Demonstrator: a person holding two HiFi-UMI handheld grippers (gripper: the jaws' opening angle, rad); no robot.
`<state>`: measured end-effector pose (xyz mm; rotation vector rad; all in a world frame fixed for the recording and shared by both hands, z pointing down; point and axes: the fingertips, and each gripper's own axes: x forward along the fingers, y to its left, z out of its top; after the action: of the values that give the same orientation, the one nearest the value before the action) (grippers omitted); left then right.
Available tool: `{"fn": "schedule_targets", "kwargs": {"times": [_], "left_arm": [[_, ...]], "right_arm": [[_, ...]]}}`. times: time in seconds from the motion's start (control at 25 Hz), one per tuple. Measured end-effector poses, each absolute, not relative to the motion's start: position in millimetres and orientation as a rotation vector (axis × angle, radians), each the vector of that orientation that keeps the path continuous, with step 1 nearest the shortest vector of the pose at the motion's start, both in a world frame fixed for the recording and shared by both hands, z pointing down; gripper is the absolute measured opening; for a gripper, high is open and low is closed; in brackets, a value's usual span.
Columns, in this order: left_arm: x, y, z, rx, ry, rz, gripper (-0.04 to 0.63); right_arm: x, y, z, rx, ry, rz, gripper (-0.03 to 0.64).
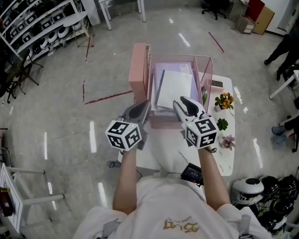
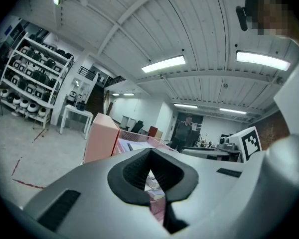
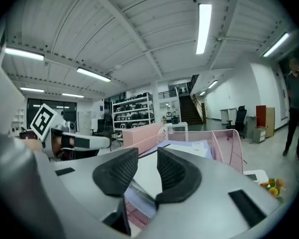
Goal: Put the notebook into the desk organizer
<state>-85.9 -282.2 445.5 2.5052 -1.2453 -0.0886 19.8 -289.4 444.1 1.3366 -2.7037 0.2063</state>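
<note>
Pink desk organizer (image 1: 138, 73), one, stands on a white surface (image 1: 225, 159), with one pale notebook (image 1: 173, 88) lying inside it. Two grippers reach its near edge. The left gripper (image 1: 146, 104) has its jaws clenched on nothing. The right gripper (image 1: 181, 102) has its jaws released, parted beside the notebook's near corner. Three small plants (image 1: 224, 101) sit to the right. Glossy grey floor (image 1: 65, 113) surrounds the surface, with shelves (image 1: 35, 14) at the left.

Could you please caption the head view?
Left gripper and right gripper face the pink desk organizer containing a white notebook.
</note>
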Motion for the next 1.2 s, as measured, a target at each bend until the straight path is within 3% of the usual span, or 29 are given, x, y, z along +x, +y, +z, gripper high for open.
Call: {"fn": "schedule_targets", "kwargs": {"times": [0.36,1.2], "left_arm": [[-81,-264,436,2.536,-1.244,-0.098,0.015],[-70,-237,448,2.541,-1.233,-0.061,0.015]], "right_arm": [[42,-250,442,1.431,-2.772,0.376,0.014],[79,-222,451,1.645,-2.592,0.337,0.012]]}}
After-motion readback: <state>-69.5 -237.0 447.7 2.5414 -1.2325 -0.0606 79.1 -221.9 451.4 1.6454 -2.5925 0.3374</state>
